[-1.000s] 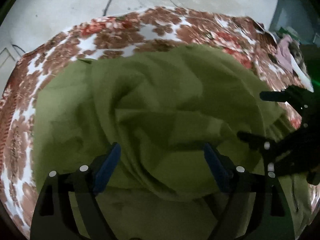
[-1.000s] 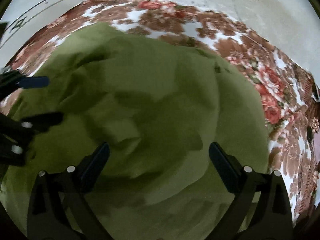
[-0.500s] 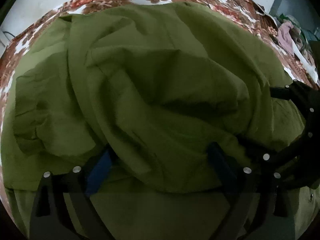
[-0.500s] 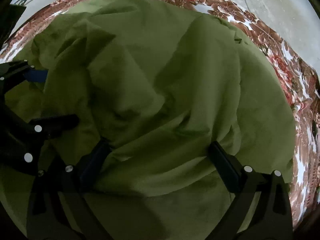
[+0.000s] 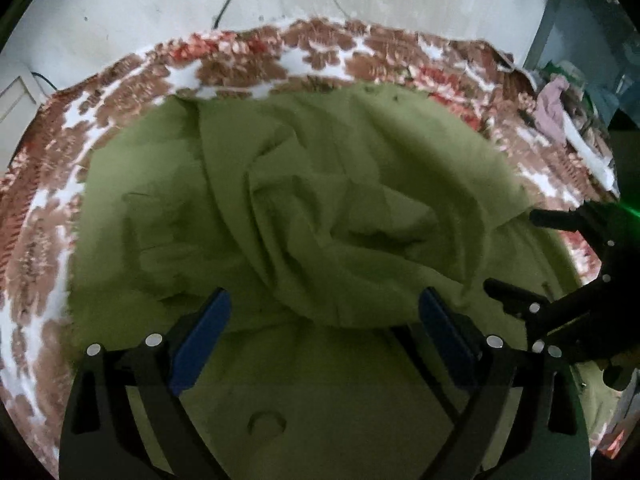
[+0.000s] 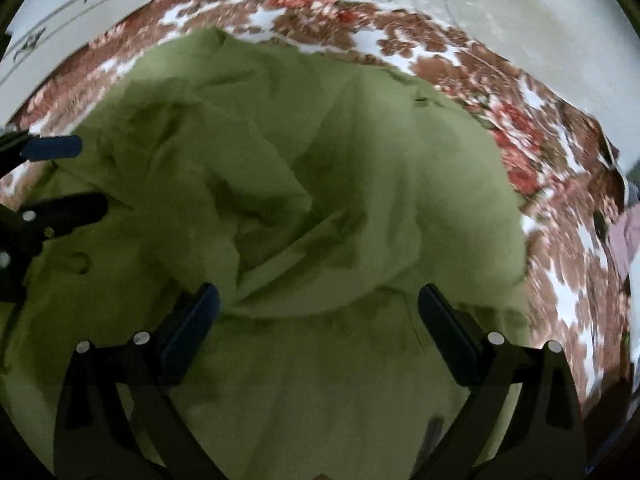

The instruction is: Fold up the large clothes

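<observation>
While both grippers, left and right, are hovering with fingers spread wide and gripping nothing, the green garment is lying rumpled on the floral bed, probably needing its 12 o'clock edge grasped next, with pink clothes sitting clear at 2 o'clock.

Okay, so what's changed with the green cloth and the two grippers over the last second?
Both grippers dipped close to the green garment half a second ago and have since pulled back, so the floral bedspread shows around it again. The folded-over fabric has resettled into new creases. The left gripper and right gripper stay open, holding nothing; the garment remains on the bedspread.
</observation>
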`<state>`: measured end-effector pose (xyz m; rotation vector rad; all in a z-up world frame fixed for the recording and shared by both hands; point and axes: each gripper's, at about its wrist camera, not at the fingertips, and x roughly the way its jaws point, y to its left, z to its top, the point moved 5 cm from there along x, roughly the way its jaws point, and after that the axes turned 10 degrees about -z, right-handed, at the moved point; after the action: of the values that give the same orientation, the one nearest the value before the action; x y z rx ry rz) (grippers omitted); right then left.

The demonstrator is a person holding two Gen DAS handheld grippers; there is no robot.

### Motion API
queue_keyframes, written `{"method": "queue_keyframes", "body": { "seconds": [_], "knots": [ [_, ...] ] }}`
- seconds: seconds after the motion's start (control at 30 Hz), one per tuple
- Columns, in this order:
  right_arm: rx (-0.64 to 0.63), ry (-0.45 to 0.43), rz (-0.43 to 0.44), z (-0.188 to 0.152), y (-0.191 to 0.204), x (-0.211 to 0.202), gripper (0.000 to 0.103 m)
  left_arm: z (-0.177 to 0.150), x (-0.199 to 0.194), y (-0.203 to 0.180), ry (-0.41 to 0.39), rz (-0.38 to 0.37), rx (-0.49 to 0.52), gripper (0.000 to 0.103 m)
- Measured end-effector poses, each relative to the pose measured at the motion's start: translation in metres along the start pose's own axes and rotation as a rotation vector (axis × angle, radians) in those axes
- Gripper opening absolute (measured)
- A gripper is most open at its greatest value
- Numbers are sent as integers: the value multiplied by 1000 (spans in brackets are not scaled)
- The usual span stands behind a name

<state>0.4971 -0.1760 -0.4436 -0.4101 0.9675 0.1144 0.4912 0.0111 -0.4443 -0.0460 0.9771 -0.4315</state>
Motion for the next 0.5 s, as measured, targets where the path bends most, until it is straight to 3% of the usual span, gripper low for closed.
{"method": "queue_keyframes", "body": {
  "seconds": [0.17,0.5],
  "knots": [
    [89,-22,29,-26,-23,-42,98,-22,-49,-6,-31,3,-24,93],
    [219,35,93,-119,-79,-106,98,-124,-134,-39,-14,166,-106,93]
  ]
}}
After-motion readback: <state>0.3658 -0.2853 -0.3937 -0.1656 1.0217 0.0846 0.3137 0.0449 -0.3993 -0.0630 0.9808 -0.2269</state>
